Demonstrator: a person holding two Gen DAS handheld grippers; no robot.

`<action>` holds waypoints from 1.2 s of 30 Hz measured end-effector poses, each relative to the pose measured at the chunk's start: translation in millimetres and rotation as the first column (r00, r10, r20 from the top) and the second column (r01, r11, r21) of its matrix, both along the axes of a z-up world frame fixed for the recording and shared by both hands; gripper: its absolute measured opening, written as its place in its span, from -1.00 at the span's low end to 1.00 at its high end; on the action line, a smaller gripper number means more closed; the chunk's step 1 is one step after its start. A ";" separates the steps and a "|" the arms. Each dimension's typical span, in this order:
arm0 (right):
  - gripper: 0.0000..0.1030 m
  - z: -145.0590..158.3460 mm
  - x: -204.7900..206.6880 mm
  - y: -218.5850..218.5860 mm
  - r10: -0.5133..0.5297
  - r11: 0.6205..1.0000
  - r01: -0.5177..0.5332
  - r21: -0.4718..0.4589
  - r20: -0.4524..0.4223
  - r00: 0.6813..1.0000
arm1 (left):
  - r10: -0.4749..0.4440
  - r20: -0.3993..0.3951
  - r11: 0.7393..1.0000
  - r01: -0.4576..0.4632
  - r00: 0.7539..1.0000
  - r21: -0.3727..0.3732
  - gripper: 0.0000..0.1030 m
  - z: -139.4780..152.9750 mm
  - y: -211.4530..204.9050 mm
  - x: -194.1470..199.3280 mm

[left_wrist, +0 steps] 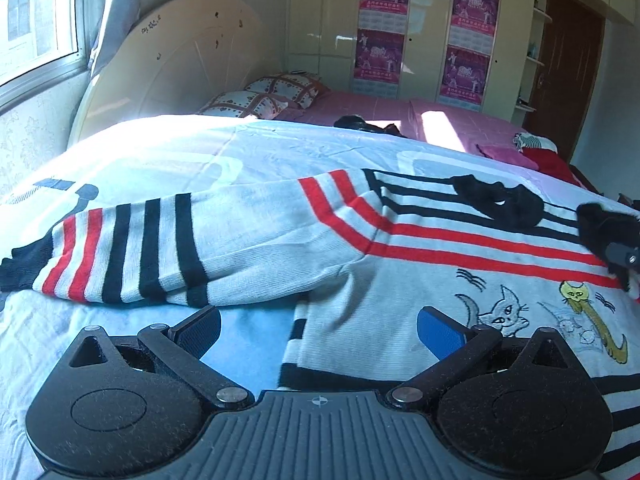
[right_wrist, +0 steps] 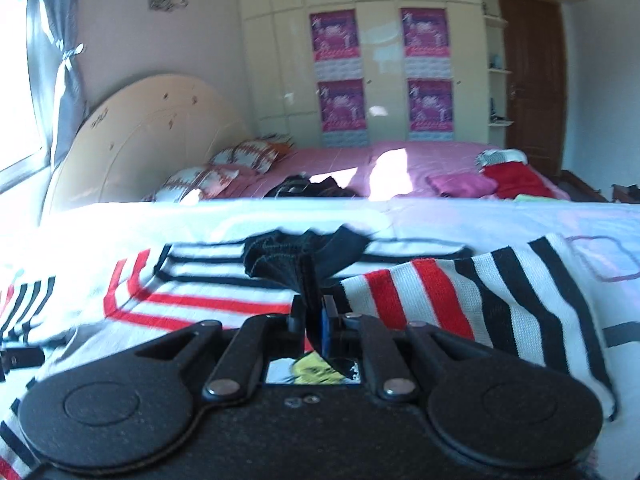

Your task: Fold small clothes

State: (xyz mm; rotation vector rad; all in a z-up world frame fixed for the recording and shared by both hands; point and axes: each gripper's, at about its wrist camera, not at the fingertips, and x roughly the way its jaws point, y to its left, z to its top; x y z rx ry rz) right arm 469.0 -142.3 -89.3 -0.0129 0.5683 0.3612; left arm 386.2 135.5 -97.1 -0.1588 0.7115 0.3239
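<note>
A small white sweater [left_wrist: 404,280] with red and black stripes and cat drawings lies flat on the bed. Its left sleeve [left_wrist: 132,248] stretches to the left. My left gripper [left_wrist: 318,328] is open, low over the sweater's lower left side edge, holding nothing. My right gripper [right_wrist: 312,312] is shut on the black cuff [right_wrist: 296,264] of the right sleeve [right_wrist: 472,300], which is folded in over the chest. The right gripper also shows at the right edge of the left wrist view [left_wrist: 616,248]. The black collar [left_wrist: 500,200] lies at the sweater's far edge.
The sweater rests on a white-blue sheet [left_wrist: 192,152] over a pink bed [right_wrist: 344,160]. Patterned pillows [left_wrist: 272,96], dark clothes [right_wrist: 308,188], and pink and red garments [right_wrist: 484,180] lie farther back. A headboard [left_wrist: 172,64], wardrobe [left_wrist: 432,28] and door [right_wrist: 532,76] stand behind.
</note>
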 end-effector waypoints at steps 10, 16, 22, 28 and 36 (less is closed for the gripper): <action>-0.37 10.1 -51.5 -9.5 -0.082 0.991 0.090 -0.097 0.079 0.993 | -0.170 0.069 0.965 0.180 0.983 -0.189 0.99 -7.4 -34.3 29.6; -0.34 22.2 -55.5 -59.0 -0.213 0.969 0.224 -0.102 0.108 0.971 | -0.285 0.108 0.808 0.300 0.952 -0.507 0.12 -26.6 -96.3 76.7; -0.33 23.1 -60.8 -95.1 -0.287 0.951 0.295 -0.089 0.088 0.954 | -0.231 0.094 0.743 0.238 0.968 -0.625 -0.03 -61.4 -120.7 118.2; -0.33 16.6 -62.9 -117.6 -0.353 0.933 0.356 -0.058 0.057 0.934 | -0.291 0.245 0.820 0.373 0.925 -0.434 -0.94 -6.8 -119.9 142.0; -0.33 2.9 -53.5 -121.8 -0.361 0.931 0.362 -0.038 0.020 0.932 | -0.279 0.166 0.900 0.318 0.946 -0.299 -0.94 -18.5 -56.8 147.1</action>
